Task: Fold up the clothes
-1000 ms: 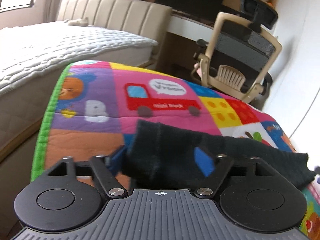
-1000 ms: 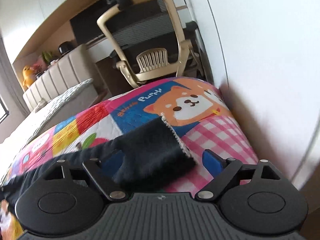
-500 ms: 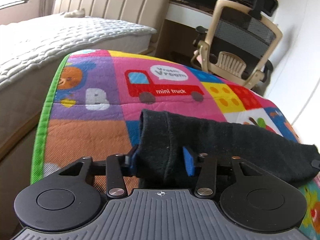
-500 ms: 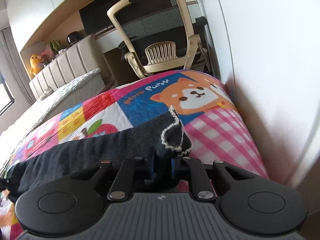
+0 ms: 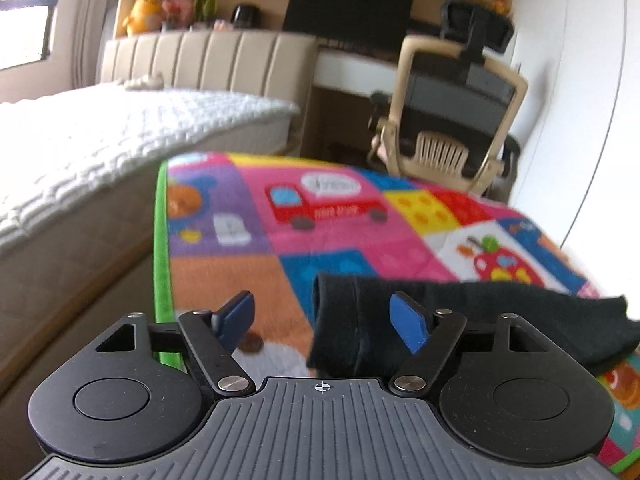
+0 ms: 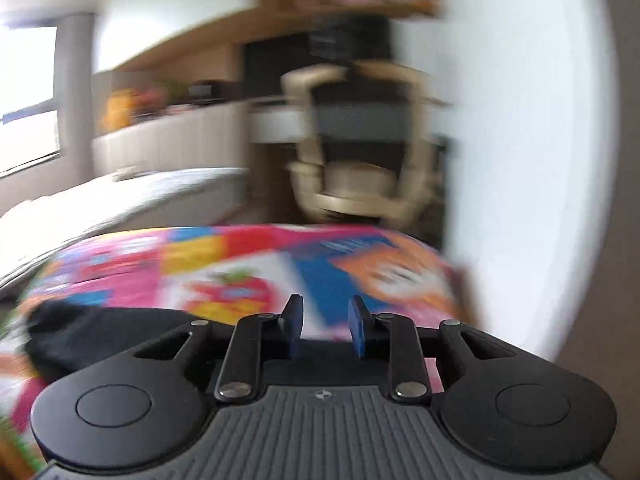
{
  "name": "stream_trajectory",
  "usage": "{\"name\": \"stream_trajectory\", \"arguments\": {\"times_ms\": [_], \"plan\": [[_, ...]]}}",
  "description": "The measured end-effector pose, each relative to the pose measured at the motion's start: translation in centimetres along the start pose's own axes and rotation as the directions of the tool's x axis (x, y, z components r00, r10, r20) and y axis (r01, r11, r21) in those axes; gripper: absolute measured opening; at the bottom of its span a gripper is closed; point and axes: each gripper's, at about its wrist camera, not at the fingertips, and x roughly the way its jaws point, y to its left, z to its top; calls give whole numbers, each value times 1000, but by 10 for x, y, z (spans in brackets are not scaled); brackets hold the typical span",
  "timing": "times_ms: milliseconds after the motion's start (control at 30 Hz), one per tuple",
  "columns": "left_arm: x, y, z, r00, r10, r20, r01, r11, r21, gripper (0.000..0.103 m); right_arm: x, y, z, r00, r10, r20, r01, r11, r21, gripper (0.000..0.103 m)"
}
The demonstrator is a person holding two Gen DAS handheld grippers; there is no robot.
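Though soft and limp, the black garment (image 5: 472, 316) lies as a long band on the patterned mat (image 5: 332, 220), at 3 o'clock of the left gripper (image 5: 326, 318), whose jaws stand wide and empty. Its hemmed end offers firm purchase. Right gripper (image 6: 324, 330): jaws narrow, apparently empty; view blurred.

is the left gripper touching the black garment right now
Cannot tell. In the left wrist view the left gripper is open; the black garment lies between its pads, overlapping the right pad, but neither contact nor a gap shows plainly.
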Motion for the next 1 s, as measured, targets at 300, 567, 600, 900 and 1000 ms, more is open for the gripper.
{"name": "stream_trajectory", "arguments": {"times_ms": [300,567,600,900,1000], "plan": [[-35,3,34,979,53,199,-90,979,182,94,76,163,-13,850,465,-248,-524,798,-299,31],[-13,6,18,993,12,118,-55,931,361,95,107,210,-41,816,443,-372,-573,703,-421,28],[-9,4,12,994,10,106,-51,922,384,95,106,211,-41,833,423,-357,-550,710,-440,18],[16,-32,-29,989,-106,103,12,755,656,95,93,180,-1,864,423,-275,-500,787,-361,7],[35,-51,-32,986,-122,112,4,694,720,94,91,170,-2,855,438,-276,-511,802,-310,7]]}}
